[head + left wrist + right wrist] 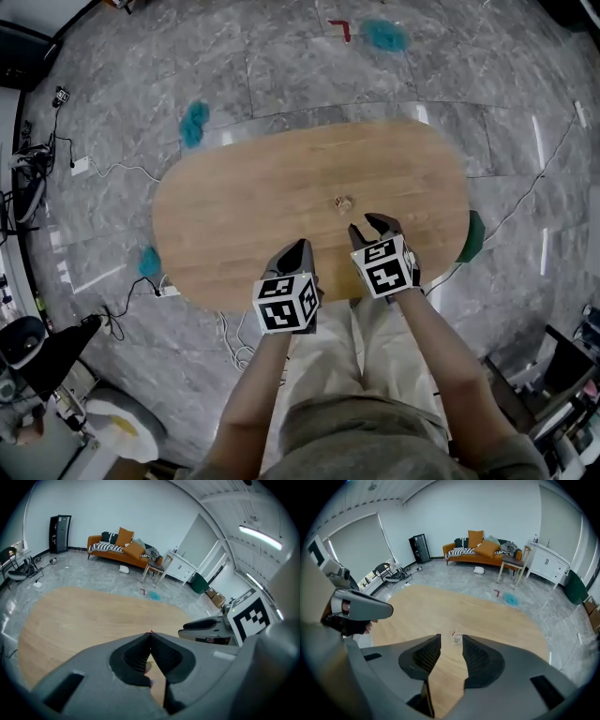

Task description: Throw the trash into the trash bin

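A small crumpled piece of trash lies on the oval wooden table, right of its middle. My right gripper hangs over the table just short of it, jaws open with nothing between them. In the right gripper view the trash sits just beyond the open gripper. My left gripper is over the table's near edge, to the left of the right one. Its jaws meet at the tips, shut on nothing. A dark green trash bin stands on the floor by the table's right end.
The floor is grey marble tile with teal marks and a red mark on it. Cables and a power strip lie to the left. An orange sofa and white cabinets line the far wall.
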`<state>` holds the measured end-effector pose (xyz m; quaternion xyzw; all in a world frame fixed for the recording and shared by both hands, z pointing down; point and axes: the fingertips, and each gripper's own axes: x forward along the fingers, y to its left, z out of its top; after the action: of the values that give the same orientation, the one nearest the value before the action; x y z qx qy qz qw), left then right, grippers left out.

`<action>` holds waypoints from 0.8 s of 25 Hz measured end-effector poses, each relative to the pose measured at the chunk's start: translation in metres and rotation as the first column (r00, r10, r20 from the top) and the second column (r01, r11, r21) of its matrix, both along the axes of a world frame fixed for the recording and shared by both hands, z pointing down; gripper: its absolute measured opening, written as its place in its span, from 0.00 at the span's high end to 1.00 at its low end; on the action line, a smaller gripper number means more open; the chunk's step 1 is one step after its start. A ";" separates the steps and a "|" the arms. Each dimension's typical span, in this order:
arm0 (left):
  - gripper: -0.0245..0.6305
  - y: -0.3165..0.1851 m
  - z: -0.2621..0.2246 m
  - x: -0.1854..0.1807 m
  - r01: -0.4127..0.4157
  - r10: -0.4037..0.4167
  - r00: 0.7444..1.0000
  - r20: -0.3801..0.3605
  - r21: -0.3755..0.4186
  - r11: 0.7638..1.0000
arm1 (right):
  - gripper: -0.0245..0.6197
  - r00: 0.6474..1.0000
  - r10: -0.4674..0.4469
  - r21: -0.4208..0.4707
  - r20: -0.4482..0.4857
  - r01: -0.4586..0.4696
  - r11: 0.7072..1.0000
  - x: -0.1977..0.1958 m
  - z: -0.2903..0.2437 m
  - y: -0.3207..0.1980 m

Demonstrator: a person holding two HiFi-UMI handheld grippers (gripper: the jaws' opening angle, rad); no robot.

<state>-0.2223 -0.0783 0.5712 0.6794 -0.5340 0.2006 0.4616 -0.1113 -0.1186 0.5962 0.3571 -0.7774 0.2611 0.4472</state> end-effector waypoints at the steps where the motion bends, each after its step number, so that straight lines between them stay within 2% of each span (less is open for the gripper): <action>1: 0.95 -0.001 0.004 -0.001 0.003 -0.003 1.000 -0.001 -0.003 1.000 | 0.77 1.000 0.000 -0.003 -0.002 0.000 1.000 -0.001 0.005 -0.001; 11: 0.95 -0.003 0.045 -0.004 -0.004 0.005 1.000 0.002 -0.035 0.999 | 0.73 0.999 -0.036 -0.022 -0.024 0.035 0.999 -0.006 0.050 -0.010; 20: 0.95 -0.012 0.071 -0.010 0.022 -0.022 1.000 -0.006 -0.046 0.999 | 0.71 0.998 -0.063 -0.039 -0.026 0.062 0.997 -0.017 0.083 -0.016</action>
<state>-0.2327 -0.0899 0.6427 0.6635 -0.5353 0.2056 0.4807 -0.1287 -0.1344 0.6789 0.3274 -0.7768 0.2569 0.4726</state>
